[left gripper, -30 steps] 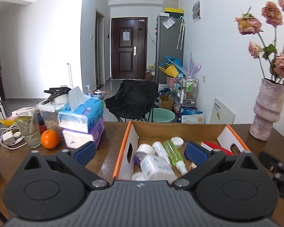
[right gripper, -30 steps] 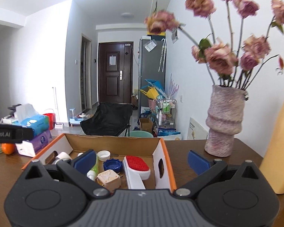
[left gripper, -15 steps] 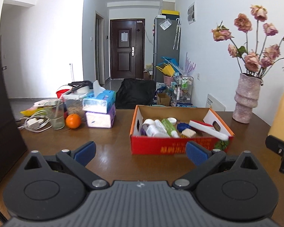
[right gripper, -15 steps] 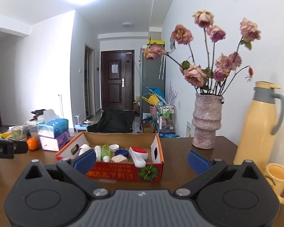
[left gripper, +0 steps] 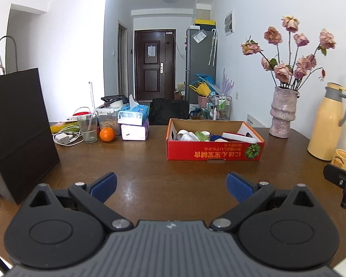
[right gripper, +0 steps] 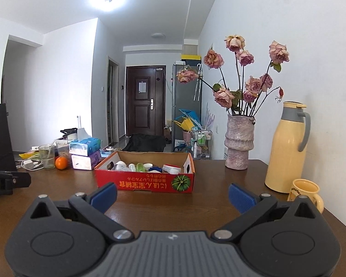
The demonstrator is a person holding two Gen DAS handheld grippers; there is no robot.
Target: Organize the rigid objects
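A red cardboard box (left gripper: pixel 214 154) stands on the brown table (left gripper: pixel 150 173) and holds small bottles, caps and a red-and-white brush. It also shows in the right wrist view (right gripper: pixel 145 183). My left gripper (left gripper: pixel 171 185) is open and empty, low over the table, well short of the box. My right gripper (right gripper: pixel 171 195) is open and empty, a little in front of the box. Part of the right gripper shows at the right edge of the left wrist view (left gripper: pixel 341 184).
A black paper bag (left gripper: pixel 18 129) stands at the left. A glass (left gripper: pixel 87 128), an orange (left gripper: pixel 107 134), tissue packs (left gripper: pixel 133 122) and a charger lie at the back left. A vase of roses (right gripper: pixel 238 147), a yellow thermos (right gripper: pixel 286 147) and a mug (right gripper: pixel 305 192) stand at the right.
Both grippers have drawn back from above the box toward the near side of the table. The box now looks smaller and farther away. Both stay open and empty.
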